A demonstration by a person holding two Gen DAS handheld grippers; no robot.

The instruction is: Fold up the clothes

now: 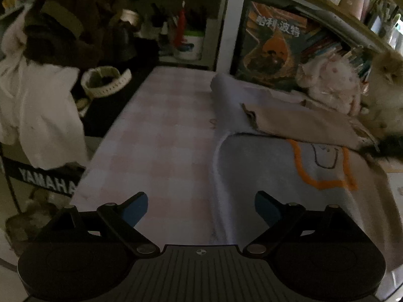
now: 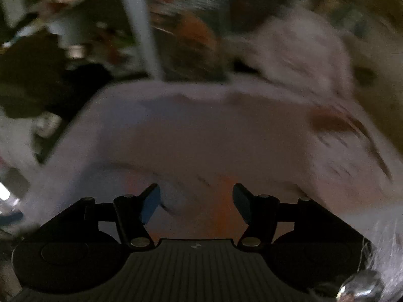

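My left tongs [image 1: 201, 209] hang wide over the checked tabletop [image 1: 161, 130]; my right tongs [image 2: 196, 202] gape above the sweater [image 1: 289, 173].

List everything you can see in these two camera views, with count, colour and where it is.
Garment: one, pale blue with orange outline print, right half of table.
Beige cloth: one, lying across the garment's far part.
Table cover: one, pale pink check, left half bare.
Plush toy: one, pinkish white, far right.
Poster: one, dark with orange, behind table.
White cup: one, on shelf.
Left gripper: black, blue pads, open.
Right gripper: same, open above the garment; view blurred.
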